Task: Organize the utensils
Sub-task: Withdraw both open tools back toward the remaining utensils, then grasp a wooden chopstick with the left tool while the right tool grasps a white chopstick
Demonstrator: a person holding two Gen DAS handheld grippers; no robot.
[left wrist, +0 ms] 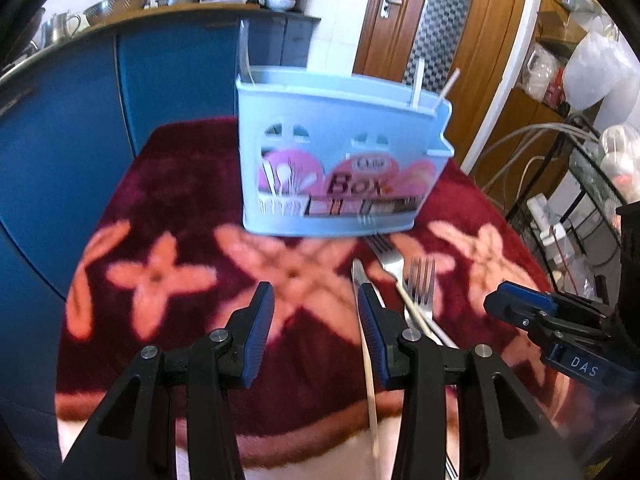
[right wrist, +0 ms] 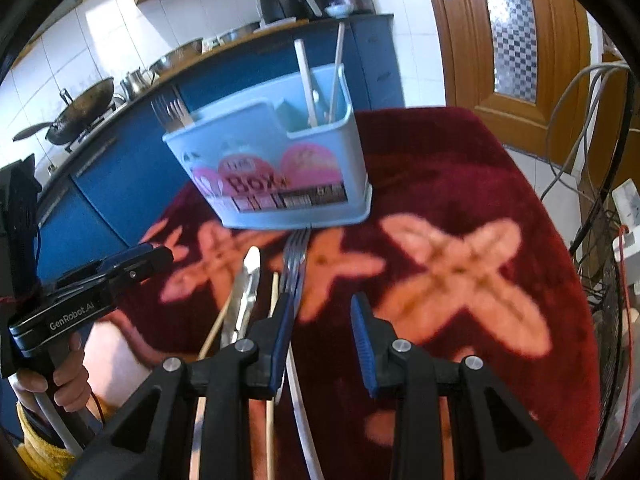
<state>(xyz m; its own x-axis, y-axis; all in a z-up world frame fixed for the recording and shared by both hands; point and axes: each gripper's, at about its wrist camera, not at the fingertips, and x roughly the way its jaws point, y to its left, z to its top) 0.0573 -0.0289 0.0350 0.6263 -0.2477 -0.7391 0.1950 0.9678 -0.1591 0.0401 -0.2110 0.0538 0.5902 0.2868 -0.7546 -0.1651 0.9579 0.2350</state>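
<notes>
A light blue utensil box (left wrist: 340,152) stands on a dark red flowered cloth (left wrist: 180,184). It holds chopsticks (right wrist: 308,80) in its right compartment and forks (right wrist: 172,112) in its left. On the cloth in front of it lie a knife (left wrist: 360,280), two forks (left wrist: 422,280), and loose chopsticks (left wrist: 416,312). My left gripper (left wrist: 316,320) hovers open just left of this pile, its right finger over the knife. My right gripper (right wrist: 322,320) is open with nothing between its pads. Its left finger (right wrist: 280,332) is above a fork (right wrist: 296,256).
Blue cabinets (left wrist: 80,120) with metal bowls, a wok (right wrist: 80,108) and an air fryer (right wrist: 286,2) stand behind the table. A wooden door (right wrist: 500,40) is at the right, with a wire rack and cables (right wrist: 608,260) past the table's right edge. A hand (right wrist: 68,376) holds the left gripper's handle.
</notes>
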